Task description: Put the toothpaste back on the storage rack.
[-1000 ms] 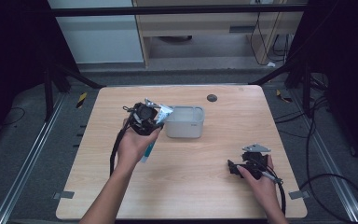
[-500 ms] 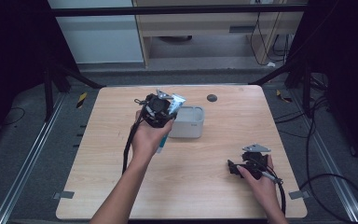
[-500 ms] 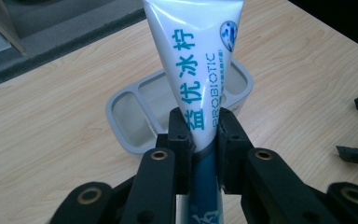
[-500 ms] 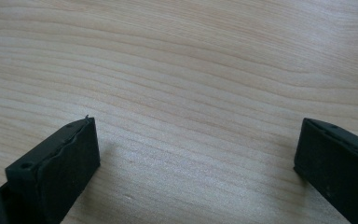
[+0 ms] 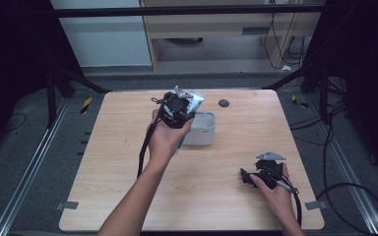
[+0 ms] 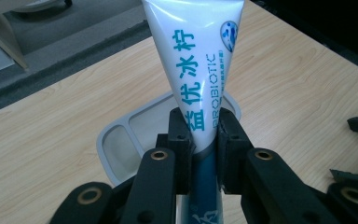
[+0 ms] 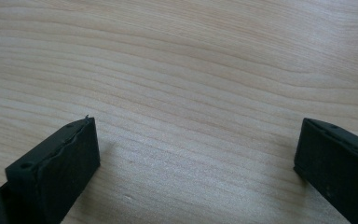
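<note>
Left gripper view shows the tube [image 6: 200,70] clamped between the left gripper's [image 6: 201,140] jaws, about halfway along. Its long way runs straight out from the jaws, wide flat end far off, and it hangs over the grey tray [image 6: 121,140] on the table [image 6: 37,140]. I think the tube goes down into the tray next. The right gripper [image 7: 196,154] rests low on the table, well apart from the tray, jaws wide apart, holding nothing.
</note>
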The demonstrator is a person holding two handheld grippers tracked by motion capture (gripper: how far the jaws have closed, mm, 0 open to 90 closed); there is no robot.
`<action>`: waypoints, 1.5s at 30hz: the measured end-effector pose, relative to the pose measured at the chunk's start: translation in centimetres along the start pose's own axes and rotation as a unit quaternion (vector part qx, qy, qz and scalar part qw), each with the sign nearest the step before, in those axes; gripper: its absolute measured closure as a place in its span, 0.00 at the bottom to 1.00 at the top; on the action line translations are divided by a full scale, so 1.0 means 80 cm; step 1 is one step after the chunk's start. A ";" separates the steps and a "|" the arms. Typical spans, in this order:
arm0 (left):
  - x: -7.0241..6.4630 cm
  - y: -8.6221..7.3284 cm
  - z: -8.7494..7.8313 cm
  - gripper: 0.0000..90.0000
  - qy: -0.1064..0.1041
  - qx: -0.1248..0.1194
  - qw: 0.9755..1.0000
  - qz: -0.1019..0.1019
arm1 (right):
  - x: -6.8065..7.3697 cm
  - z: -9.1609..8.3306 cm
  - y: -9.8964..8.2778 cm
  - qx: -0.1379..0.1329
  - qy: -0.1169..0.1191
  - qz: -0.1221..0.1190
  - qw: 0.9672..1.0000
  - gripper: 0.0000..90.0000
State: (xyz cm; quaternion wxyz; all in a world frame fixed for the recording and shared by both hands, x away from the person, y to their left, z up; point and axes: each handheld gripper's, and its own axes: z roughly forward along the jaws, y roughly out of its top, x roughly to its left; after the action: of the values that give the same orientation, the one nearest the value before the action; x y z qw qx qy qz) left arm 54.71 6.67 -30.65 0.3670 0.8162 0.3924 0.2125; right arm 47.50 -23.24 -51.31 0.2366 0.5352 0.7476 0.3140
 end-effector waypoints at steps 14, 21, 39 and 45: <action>0.001 0.010 -0.001 0.87 0.004 -0.024 1.000 -0.005 | 0.000 0.000 0.000 0.000 0.000 0.001 1.000 0.00; 0.002 0.015 0.002 0.87 0.006 -0.032 0.999 -0.004 | 0.000 0.000 0.000 0.000 0.001 0.002 1.000 0.00; 0.022 0.046 0.013 0.87 0.023 -0.110 0.994 -0.002 | 0.001 0.000 0.001 0.001 0.002 0.009 1.000 0.00; 0.028 0.052 0.026 0.87 0.021 -0.126 0.992 0.001 | 0.001 0.000 0.001 0.000 0.002 0.008 1.000 0.00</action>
State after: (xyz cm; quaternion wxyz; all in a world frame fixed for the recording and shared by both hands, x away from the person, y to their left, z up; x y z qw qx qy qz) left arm 59.41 5.79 -28.66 0.4587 0.7591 0.3692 0.2776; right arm 47.51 -23.13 -51.28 0.2329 0.5405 0.7437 0.3172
